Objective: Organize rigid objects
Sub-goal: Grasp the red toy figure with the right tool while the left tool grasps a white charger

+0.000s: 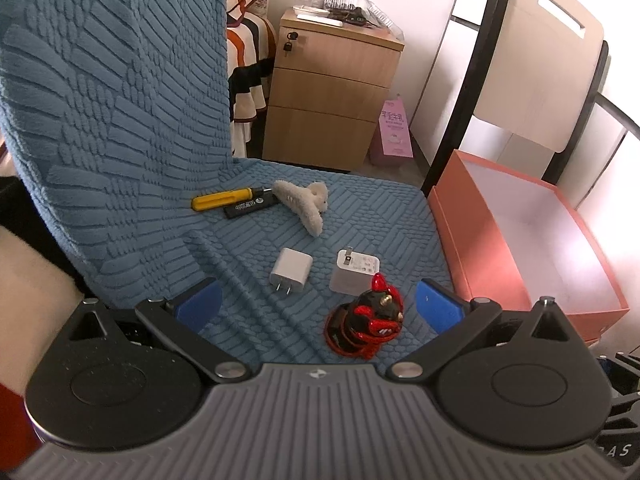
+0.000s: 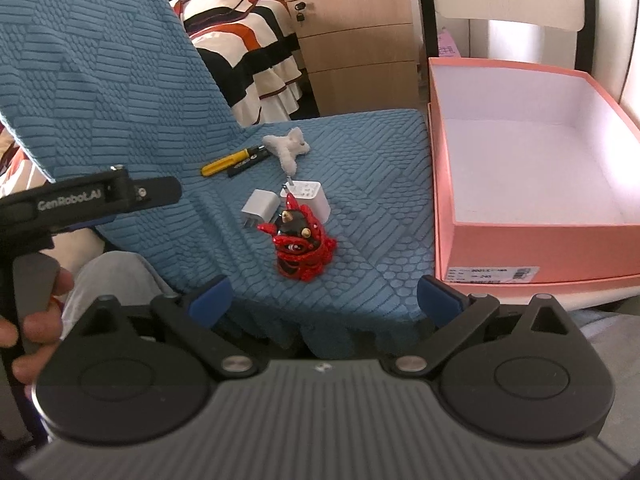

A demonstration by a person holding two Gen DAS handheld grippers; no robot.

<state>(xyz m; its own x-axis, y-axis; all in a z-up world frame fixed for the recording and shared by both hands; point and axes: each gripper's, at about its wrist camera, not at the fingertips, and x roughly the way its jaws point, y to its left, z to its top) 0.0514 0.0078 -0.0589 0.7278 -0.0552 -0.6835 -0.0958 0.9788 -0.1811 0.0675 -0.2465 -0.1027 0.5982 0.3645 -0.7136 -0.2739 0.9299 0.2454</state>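
On a blue-covered chair seat [image 1: 368, 216] [image 2: 372, 168] lie a red and black cat figurine [image 1: 366, 326] [image 2: 302, 242], two white plug chargers [image 1: 290, 270] [image 1: 354, 272] [image 2: 259, 208] [image 2: 310, 198], a yellow-handled screwdriver [image 1: 220, 200] [image 2: 228, 162], a black stick [image 1: 250, 208] [image 2: 244, 167] and a fluffy white hair claw [image 1: 304, 204] [image 2: 286, 150]. My left gripper [image 1: 318, 306] is open and empty, low over the seat with the figurine between its fingers. My right gripper [image 2: 324, 304] is open and empty, at the seat's front edge. The left gripper's body [image 2: 100, 196] shows in the right wrist view.
An open pink box [image 1: 480, 240] [image 2: 532, 236] with a white inside stands right of the seat. The blue chair back [image 1: 112, 120] rises on the left. A wooden drawer cabinet [image 1: 328, 92] [image 2: 356, 40], a striped bed [image 2: 244, 40] and a black chair frame [image 1: 464, 92] stand behind.
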